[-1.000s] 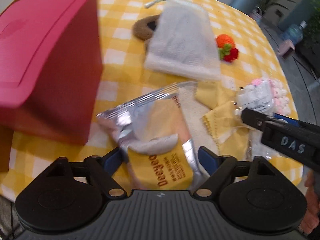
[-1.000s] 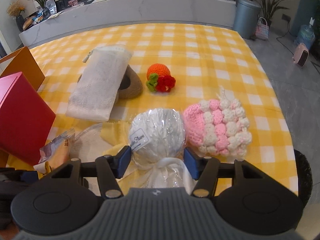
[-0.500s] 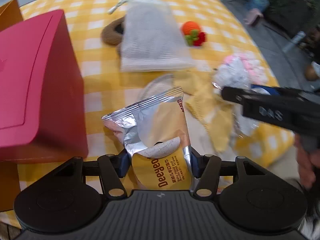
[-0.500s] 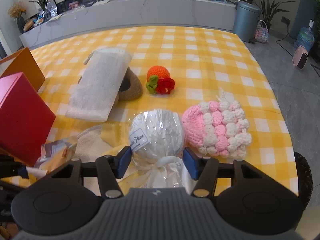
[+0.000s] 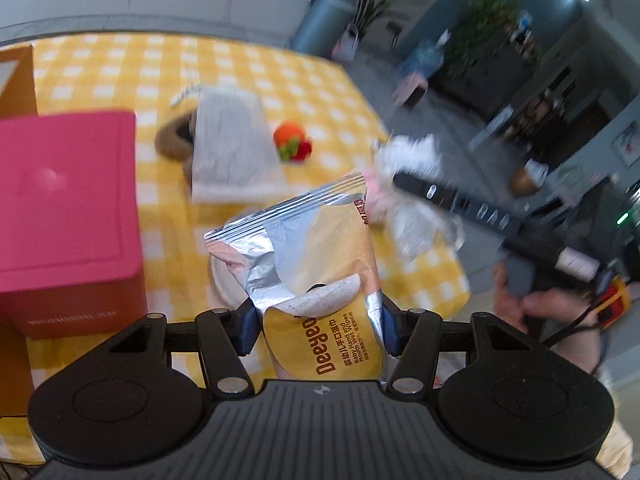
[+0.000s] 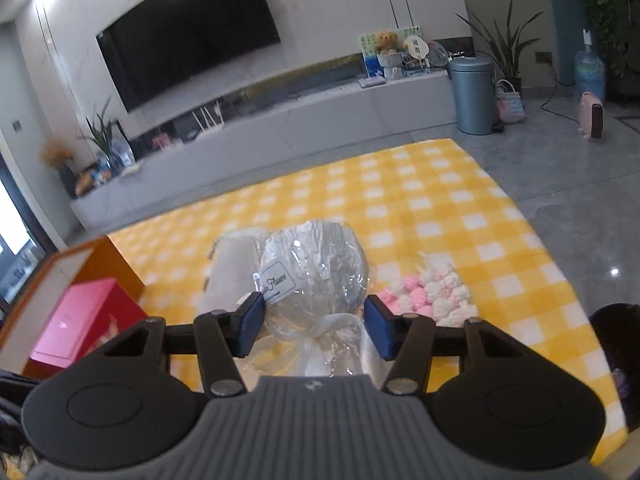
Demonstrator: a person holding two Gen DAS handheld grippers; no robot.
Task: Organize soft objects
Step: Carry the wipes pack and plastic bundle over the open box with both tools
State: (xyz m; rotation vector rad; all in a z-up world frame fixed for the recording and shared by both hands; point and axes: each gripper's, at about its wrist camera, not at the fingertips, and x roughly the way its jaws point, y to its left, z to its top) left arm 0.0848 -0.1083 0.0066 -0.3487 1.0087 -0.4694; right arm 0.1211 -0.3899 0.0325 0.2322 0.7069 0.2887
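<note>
My left gripper (image 5: 316,328) is shut on a yellow and silver wet wipes pack (image 5: 312,264) and holds it above the yellow checked table (image 5: 120,68). My right gripper (image 6: 314,326) is shut on a white ball wrapped in clear film (image 6: 316,276), lifted above the table (image 6: 440,200). The right gripper also shows in the left wrist view (image 5: 460,204), to the right of the pack. A pink and white crocheted piece (image 6: 432,292), a white mesh bag (image 5: 232,148) and an orange crocheted fruit (image 5: 292,140) lie on the table.
A red box (image 5: 68,208) stands at the left, also in the right wrist view (image 6: 80,320), with an orange box (image 6: 100,264) behind it. A brown knitted piece (image 5: 172,140) lies under the mesh bag. A round white pad (image 5: 224,276) lies below the pack.
Both grippers have risen from the table with their loads. The right wrist view has tilted up to show the room. The ball has left the table.
</note>
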